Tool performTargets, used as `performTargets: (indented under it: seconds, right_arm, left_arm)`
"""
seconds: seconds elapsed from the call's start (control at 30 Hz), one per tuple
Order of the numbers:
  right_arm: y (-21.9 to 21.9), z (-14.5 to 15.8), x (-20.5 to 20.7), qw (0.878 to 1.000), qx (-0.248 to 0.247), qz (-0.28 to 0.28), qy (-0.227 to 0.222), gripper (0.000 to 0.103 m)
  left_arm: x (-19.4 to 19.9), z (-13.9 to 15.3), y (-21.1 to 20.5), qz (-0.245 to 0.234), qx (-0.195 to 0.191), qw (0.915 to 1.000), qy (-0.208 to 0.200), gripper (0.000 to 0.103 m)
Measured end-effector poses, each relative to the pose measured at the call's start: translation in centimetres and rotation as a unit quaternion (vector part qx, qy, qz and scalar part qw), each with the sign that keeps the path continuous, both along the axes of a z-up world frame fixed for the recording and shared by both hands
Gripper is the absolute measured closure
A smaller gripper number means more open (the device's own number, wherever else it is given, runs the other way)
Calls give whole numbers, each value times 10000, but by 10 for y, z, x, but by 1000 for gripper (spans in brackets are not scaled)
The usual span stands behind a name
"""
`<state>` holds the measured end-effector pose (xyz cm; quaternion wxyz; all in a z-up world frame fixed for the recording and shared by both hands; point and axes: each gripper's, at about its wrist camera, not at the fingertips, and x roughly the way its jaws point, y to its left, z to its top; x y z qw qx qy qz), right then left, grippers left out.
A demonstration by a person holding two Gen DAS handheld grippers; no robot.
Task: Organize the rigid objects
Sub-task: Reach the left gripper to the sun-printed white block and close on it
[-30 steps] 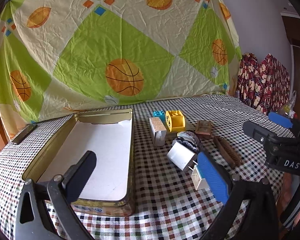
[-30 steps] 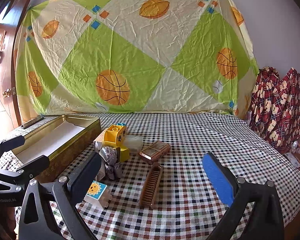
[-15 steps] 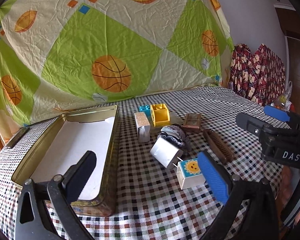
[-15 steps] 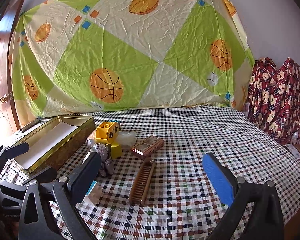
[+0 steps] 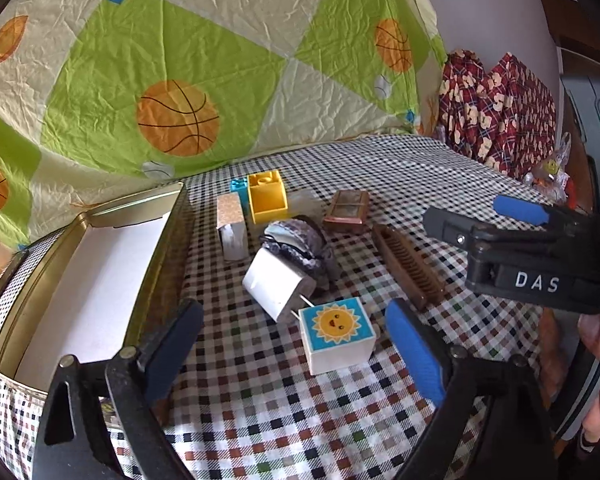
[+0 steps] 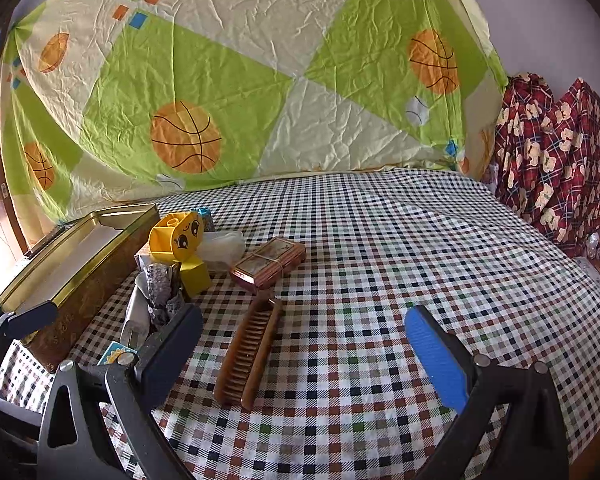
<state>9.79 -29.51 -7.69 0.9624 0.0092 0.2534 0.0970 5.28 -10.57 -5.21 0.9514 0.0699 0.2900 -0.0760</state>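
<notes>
Jaws of left gripper point(image 5: 296, 344) closing, nothing pinched yet; sun block point(image 5: 337, 334) sits just ahead btwn the fingers, w/ white charger point(image 5: 276, 285) right behind it. Open gold tin point(image 5: 80, 280) to its left on checked cloth point(image 5: 300, 420). Right gripper point(image 6: 304, 356) spread wide, empty, brown comb point(image 6: 247, 354) lying btwn its fingers, nearer the left one.

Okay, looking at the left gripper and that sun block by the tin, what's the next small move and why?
Probably ease the left gripper forward and down so its fingers straddle the sun block. Its jaws are closing with nothing between them yet, and the block lies just ahead, nearest of the pile, beside the open tin where it likely belongs. The white plug touches its far side, so go gently.
</notes>
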Motion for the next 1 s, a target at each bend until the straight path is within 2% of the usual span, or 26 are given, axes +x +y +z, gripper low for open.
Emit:
performTargets:
  seconds: [0.13, 0.27, 0.37, 0.47, 0.53, 0.57, 0.73, 0.77, 0.8, 0.9, 0.97, 1.0]
  right_arm:
    - [-3, -3, 9, 9995, 152, 96, 245, 1]
    - [3, -6, 17, 9988, 101, 218, 435, 1]
    - [12, -7, 22, 9980, -38, 344, 536, 1]
    - [21, -8, 26, 9970, -178, 442, 610, 1]
    - [22, -9, 29, 9966, -164, 477, 657, 1]
    - [22, -9, 30, 9964, -138, 484, 685, 1]
    - [14, -11, 35, 9949, 135, 553, 831, 1]
    - [13, -12, 35, 9948, 162, 539, 851, 1]
    - [14, -12, 36, 9946, 145, 546, 870, 1]
    - [23, -12, 35, 9939, -64, 638, 897, 3]
    - [26, -15, 37, 9925, -171, 689, 990, 11]
    - [27, -17, 40, 9915, -198, 704, 1078, 22]
  left_arm:
    - [8, -5, -6, -115, 92, 9996, 260, 24]
    - [14, -7, -3, -315, -172, 9984, 430, 45]
    - [12, -7, -3, -480, -241, 9976, 430, 55]
    - [10, -7, -3, -529, -280, 9973, 433, 57]
    - [13, -8, -4, -592, -287, 9966, 500, 50]
    - [14, -8, -4, -583, -269, 9965, 543, 42]
    - [13, -8, -7, -672, -218, 9959, 558, 40]
    - [15, -10, -8, -675, -210, 9955, 632, 43]
    - [17, -12, -8, -665, -183, 9951, 715, 58]
    - [21, -13, -9, -684, -215, 9945, 768, 61]
    - [19, -12, -6, -663, -275, 9949, 716, 61]
    - [18, -11, -4, -628, -329, 9953, 667, 61]
